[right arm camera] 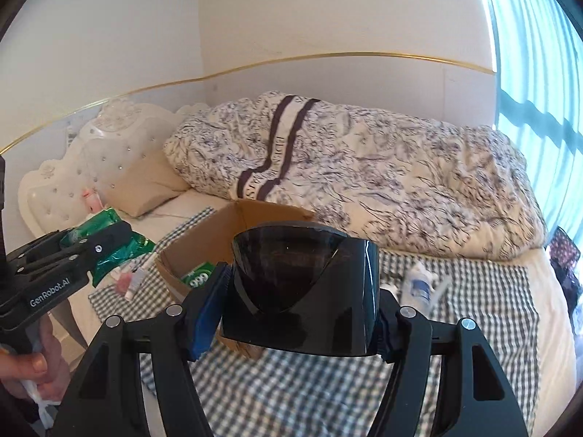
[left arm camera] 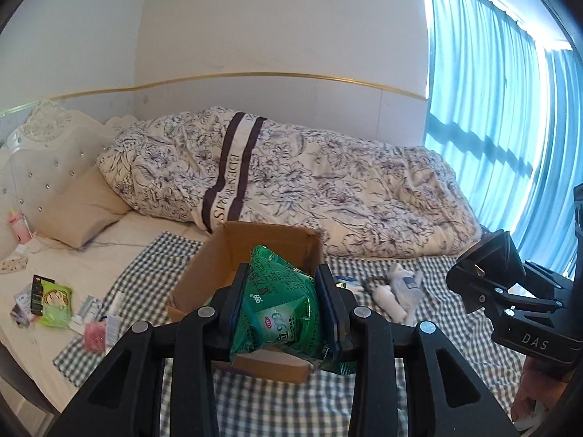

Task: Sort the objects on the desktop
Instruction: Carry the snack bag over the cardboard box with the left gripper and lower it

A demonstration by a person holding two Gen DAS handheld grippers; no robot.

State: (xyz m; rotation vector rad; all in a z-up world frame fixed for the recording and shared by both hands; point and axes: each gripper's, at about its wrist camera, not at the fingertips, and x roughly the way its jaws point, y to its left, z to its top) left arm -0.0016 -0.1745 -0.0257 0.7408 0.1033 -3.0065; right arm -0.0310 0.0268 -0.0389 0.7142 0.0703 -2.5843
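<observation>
While both grippers hang loaded above the cardboard box (left arm camera: pixel 233 255), the left gripper (left arm camera: pixel 282 302) is clamped across a green foil sachet pack (left arm camera: pixel 280 298), just over the box's near edge. Pack looks light, soft, crinkly; foil likely slippery, so a mid-body pinch suits it and it should drop without harm. Right gripper (right arm camera: pixel 302 302) is closed on a black glossy visor-like case (right arm camera: pixel 302 291), held by its two ends over the near side of the box. Case appears rigid, smooth, prone to slipping and scuffing; better lowered than dropped. One green "999" pack (right arm camera: pixel 200 276) already lies inside.
</observation>
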